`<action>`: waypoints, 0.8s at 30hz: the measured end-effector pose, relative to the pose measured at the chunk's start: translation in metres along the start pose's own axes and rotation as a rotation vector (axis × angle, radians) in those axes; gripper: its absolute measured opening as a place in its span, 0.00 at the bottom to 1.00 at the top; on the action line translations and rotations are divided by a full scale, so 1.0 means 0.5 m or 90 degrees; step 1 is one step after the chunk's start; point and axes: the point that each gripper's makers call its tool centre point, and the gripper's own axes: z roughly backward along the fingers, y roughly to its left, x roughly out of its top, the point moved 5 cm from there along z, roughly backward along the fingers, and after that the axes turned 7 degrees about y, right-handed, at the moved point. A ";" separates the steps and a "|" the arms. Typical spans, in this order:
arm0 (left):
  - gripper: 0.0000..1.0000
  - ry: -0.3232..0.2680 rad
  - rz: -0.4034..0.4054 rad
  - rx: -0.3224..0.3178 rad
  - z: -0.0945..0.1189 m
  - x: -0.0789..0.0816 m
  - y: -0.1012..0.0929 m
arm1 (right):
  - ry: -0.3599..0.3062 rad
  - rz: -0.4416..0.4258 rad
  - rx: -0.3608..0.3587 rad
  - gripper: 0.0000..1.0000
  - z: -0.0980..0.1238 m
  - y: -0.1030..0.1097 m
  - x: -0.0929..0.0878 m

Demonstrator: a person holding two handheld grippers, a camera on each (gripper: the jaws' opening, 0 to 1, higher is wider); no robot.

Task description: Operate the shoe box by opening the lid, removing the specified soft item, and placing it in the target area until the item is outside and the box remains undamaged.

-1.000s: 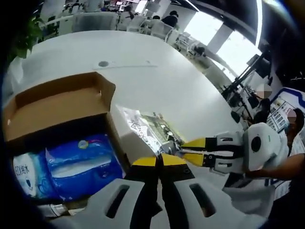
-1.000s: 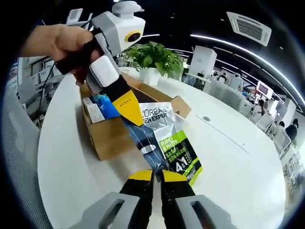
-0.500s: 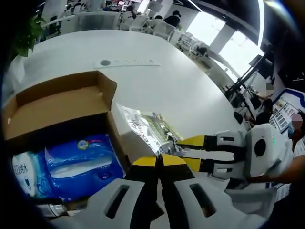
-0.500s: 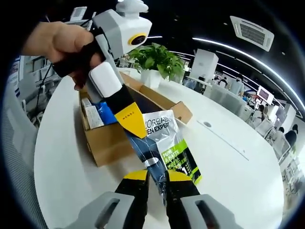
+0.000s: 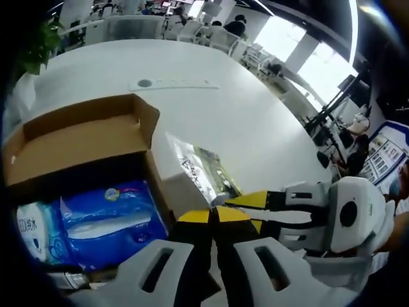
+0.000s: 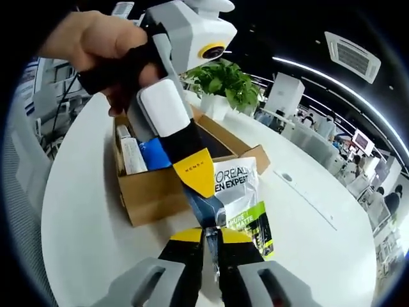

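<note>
While the pouch [image 5: 203, 171] hangs just outside the open box [image 5: 77, 137], the left gripper view looks along its own left gripper [image 5: 213, 216], jaws pressed together with the pouch's lower edge apparently between the yellow tips — whether it truly grips cannot be told from here. The right gripper [image 5: 246, 208] reaches in from the right, its tips meeting the same edge. Inside the box lie blue tissue packs [image 5: 105, 220]; the lid flap stands open at the back. To do this step well, the pouch should go down flat on the bare table [image 5: 211, 109] well apart from the box wall, without dragging across the cardboard.

Seen from the right gripper view, the right gripper [image 6: 211, 235] has its jaws narrowed onto the pouch's [image 6: 236, 204] bottom edge, while the left gripper [image 6: 199, 182] — held by a hand [image 6: 102, 48] — pinches it higher up. The box [image 6: 153, 192] sits just behind, touching the pouch; a potted plant [image 6: 223, 80] stands beyond, clear of the path. Only the box corner is close enough to snag.
</note>
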 end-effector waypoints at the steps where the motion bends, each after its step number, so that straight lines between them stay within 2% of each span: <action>1: 0.01 0.000 0.000 -0.001 0.001 -0.001 -0.002 | -0.001 0.001 0.000 0.00 0.000 0.001 0.000; 9: 0.01 0.002 -0.024 0.002 0.003 -0.005 -0.007 | -0.009 0.014 0.005 0.00 -0.001 0.007 -0.002; 24: 0.13 -0.024 -0.057 0.005 0.027 0.013 -0.005 | -0.027 0.018 -0.002 0.00 0.006 -0.004 0.002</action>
